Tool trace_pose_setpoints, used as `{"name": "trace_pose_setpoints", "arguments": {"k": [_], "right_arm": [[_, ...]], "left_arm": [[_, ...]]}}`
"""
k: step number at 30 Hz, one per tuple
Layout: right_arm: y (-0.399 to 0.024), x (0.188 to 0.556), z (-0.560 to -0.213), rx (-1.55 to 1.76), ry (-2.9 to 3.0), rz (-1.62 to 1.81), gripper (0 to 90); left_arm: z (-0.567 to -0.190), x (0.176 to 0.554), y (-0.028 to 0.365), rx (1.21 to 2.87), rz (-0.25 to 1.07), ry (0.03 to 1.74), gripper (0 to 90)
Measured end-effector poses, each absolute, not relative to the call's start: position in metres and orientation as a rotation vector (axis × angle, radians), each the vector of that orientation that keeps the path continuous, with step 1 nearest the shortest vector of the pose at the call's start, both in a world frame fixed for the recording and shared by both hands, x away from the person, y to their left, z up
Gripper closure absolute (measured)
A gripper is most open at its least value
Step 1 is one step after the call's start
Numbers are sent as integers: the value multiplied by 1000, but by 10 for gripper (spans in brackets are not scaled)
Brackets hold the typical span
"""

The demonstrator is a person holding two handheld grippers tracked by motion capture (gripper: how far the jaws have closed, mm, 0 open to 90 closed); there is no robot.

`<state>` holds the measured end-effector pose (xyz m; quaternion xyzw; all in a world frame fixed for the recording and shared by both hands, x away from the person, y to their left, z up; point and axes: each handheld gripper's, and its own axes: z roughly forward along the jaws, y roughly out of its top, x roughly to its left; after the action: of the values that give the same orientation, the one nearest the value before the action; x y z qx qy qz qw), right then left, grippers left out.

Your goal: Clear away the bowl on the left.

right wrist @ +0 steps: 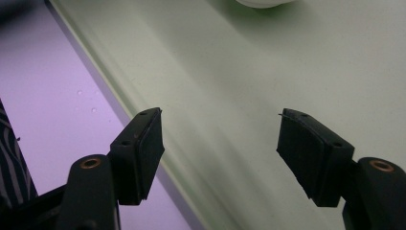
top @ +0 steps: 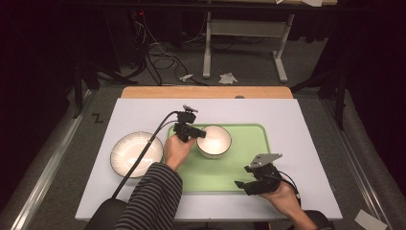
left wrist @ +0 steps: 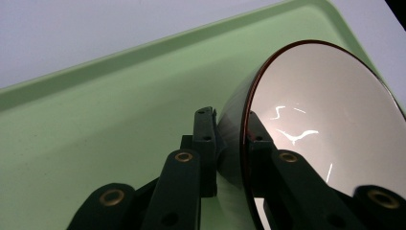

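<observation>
Bowl (top: pixel 214 140): centre frame, on green tray (top: pixel 249 167), rim pinched by left gripper (top: pixel 194 134) fingers; release pending. Right gripper (top: pixel 245 184): fingers wide, empty, lower right. Plate (top: pixel 136 154): left, on desk, untouched.

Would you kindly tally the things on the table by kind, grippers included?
Bowls: 1, the bowl
Plates: 1, the plate
Trays: 1, the green tray
Grippers: 2, the left gripper and the right gripper
Total: 5

Dim room, table lit from above; glare streaks inside the bowl (left wrist: pixel 330 129); close views perhaps slightly soft.
</observation>
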<state>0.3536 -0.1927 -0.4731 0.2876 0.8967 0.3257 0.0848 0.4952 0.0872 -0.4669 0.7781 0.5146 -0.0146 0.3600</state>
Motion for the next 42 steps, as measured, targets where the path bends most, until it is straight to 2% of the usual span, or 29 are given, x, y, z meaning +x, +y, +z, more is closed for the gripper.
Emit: {"name": "trace_pose_setpoints", "arguments": {"k": [15,20,27,42], "right_arm": [[-193,354,-473,860,2679,975,339],[-192,353,-473,849,2684,964,339],[-192,354,-474,842,2697,954,338],[-191,354,-474,842,2692,953,337]], "left_arm": [[-480,500,85,1993,-34,1359,801],[-474,498,87,1971,-43,1337,717],[-468,494,92,2022,-16,1312,573],[-451,480,104,2060,20,1249,508]]}}
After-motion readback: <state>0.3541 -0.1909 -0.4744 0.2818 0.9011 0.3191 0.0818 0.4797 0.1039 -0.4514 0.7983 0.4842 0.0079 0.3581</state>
